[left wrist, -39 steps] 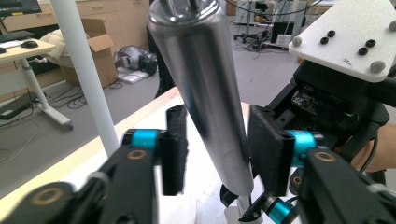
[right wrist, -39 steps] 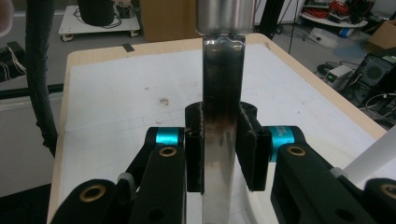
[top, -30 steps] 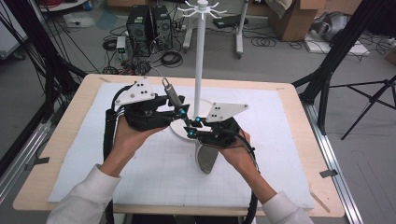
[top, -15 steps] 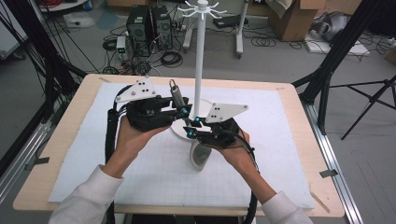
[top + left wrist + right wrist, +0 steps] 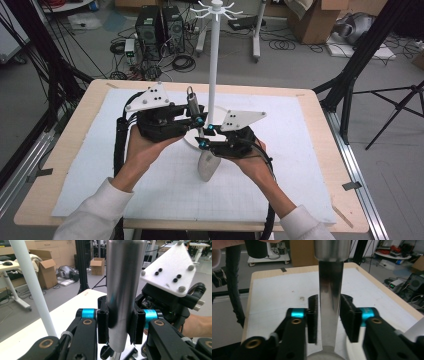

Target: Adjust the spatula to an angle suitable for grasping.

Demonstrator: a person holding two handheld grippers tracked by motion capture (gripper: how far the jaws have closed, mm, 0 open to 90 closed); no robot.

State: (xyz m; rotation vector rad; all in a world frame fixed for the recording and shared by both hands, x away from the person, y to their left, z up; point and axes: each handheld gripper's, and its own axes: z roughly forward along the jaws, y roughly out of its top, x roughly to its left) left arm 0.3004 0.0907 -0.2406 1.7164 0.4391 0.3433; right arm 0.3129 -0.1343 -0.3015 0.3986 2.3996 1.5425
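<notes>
A steel utensil (image 5: 193, 106) with a round handle and a grey spoon-like head (image 5: 207, 167) stands nearly upright over the white mat, in front of the white hook stand (image 5: 214, 60). My left gripper (image 5: 199, 121) comes in from the left and is shut on the thick handle (image 5: 123, 285), both pads pressing on it. From the right, my right gripper (image 5: 204, 138) sits just below it around the thinner shaft (image 5: 330, 302). Its jaws have just been opening: the shaft lies against one pad (image 5: 313, 317), with a gap to the other pad. Its jaws stand open.
The stand's round white base (image 5: 196, 142) rests on the gridded mat (image 5: 310, 165) just behind the grippers. Its hooks spread out at the top of the pole. The wooden table's edges (image 5: 345, 170) frame the mat. Cables, boxes and tripods lie on the floor beyond.
The utensil has swung more upright: its handle top moved right, and its head moved left. The right gripper's jaws have widened off the shaft. Both hands stayed in place.
</notes>
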